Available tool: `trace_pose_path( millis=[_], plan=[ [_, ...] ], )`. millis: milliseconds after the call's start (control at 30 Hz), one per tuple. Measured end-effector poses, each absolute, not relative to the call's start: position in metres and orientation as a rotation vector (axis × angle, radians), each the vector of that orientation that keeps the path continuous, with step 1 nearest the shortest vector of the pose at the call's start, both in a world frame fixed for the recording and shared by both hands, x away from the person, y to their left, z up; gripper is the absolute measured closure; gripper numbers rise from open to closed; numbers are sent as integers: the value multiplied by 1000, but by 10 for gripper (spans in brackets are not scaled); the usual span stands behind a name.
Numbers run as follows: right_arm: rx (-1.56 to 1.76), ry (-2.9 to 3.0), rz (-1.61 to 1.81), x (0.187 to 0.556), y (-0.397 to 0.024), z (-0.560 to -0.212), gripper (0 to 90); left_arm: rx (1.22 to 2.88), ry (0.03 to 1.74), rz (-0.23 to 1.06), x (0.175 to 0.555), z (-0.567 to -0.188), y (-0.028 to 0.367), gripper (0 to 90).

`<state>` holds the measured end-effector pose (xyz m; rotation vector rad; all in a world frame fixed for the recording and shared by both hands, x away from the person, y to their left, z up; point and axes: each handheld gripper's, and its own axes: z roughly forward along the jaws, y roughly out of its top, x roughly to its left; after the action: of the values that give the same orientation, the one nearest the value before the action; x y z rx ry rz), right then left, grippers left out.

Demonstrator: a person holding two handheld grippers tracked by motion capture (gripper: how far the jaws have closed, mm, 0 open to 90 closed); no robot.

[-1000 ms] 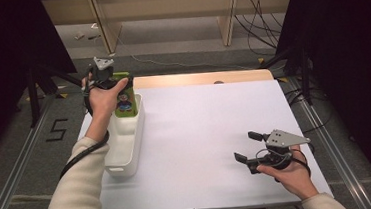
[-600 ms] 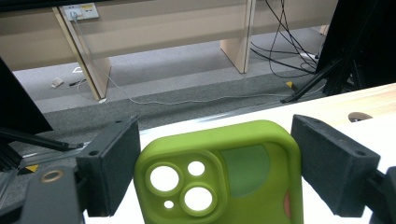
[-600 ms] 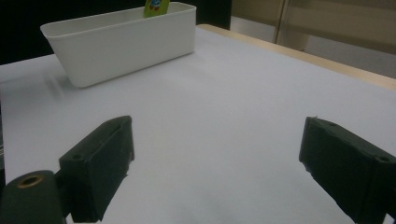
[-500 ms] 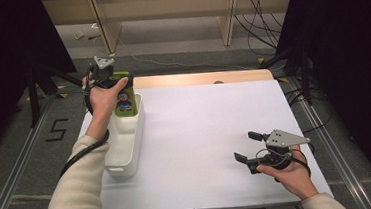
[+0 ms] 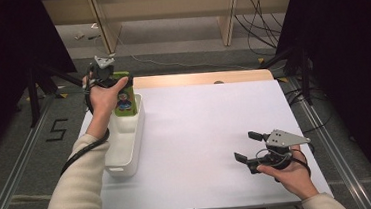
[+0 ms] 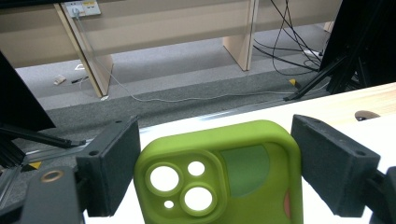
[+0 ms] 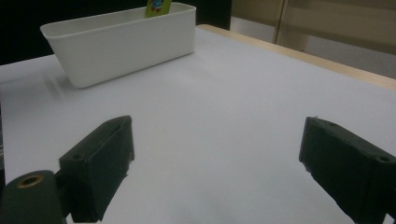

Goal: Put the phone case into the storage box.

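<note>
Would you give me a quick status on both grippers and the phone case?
Left gripper shut on green phone case, held over far end of white bin. Right gripper open, idle on table. Nothing in the way.

Only readable mark I see: a black "5" [image 5: 57, 129] on the floor left of the counter [image 5: 211, 132]; nothing else legible.
</note>
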<state>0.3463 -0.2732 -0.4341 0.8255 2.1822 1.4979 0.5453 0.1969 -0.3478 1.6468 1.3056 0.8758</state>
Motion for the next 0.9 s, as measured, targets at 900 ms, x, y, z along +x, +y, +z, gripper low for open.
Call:
trace_pose_path(
  millis=[900],
  plan=[
    [825,2181,1500,346,-274,-434,112,1661,1321,875,552,-353,197,173]
  ],
)
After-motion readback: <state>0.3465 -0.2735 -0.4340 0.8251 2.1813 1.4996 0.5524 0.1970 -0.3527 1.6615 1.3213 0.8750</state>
